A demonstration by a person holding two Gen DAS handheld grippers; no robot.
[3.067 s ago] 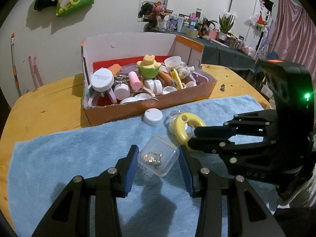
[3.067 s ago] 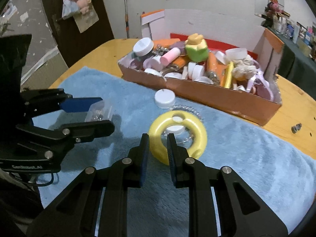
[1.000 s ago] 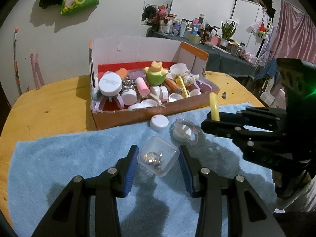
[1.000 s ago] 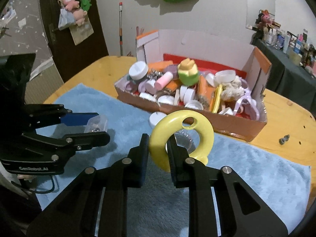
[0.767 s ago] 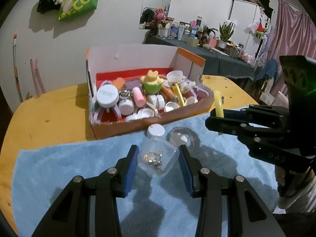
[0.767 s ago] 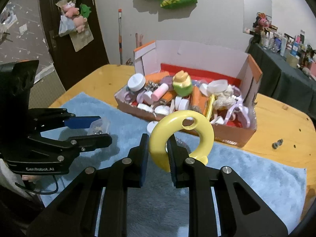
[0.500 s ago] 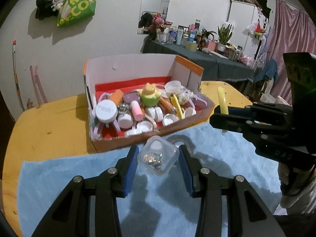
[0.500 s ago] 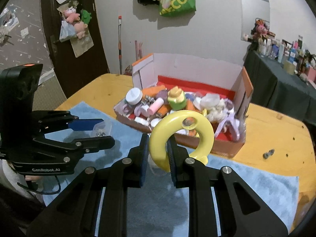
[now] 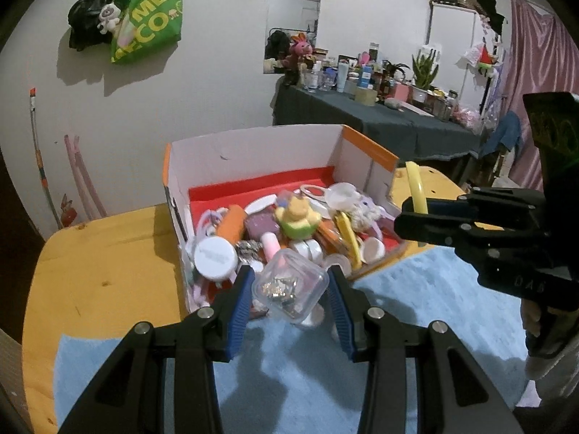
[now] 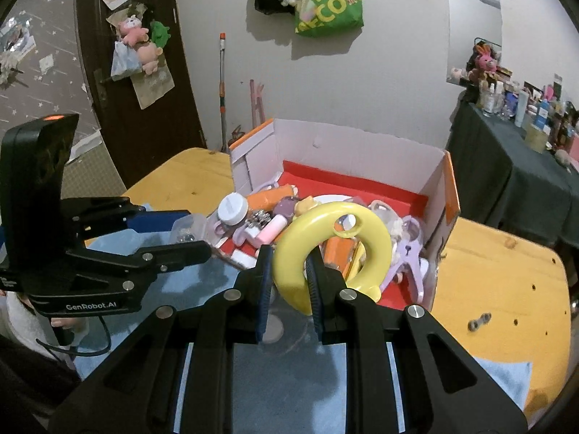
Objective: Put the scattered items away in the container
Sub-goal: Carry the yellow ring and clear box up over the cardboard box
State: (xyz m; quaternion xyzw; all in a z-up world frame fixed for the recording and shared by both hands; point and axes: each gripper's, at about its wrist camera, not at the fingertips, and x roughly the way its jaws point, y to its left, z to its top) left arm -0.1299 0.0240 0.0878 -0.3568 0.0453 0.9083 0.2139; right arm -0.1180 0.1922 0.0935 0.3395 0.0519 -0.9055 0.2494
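Lifted boxward: clear case (image 9: 289,287), yellow ring (image 10: 334,249).

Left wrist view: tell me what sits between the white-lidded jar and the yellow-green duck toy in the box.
In the left wrist view, a pink tube and a metallic clump lie between the white-lidded jar and duck toy.

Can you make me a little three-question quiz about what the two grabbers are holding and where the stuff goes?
1. True or false: the left gripper is empty.
2. What does the right gripper hold? A) pink tube B) yellow ring C) white jar
3. Fill in: the items go into the cardboard ____.

Key: 1. False, it is shut on the clear plastic case. 2. B. 3. box.
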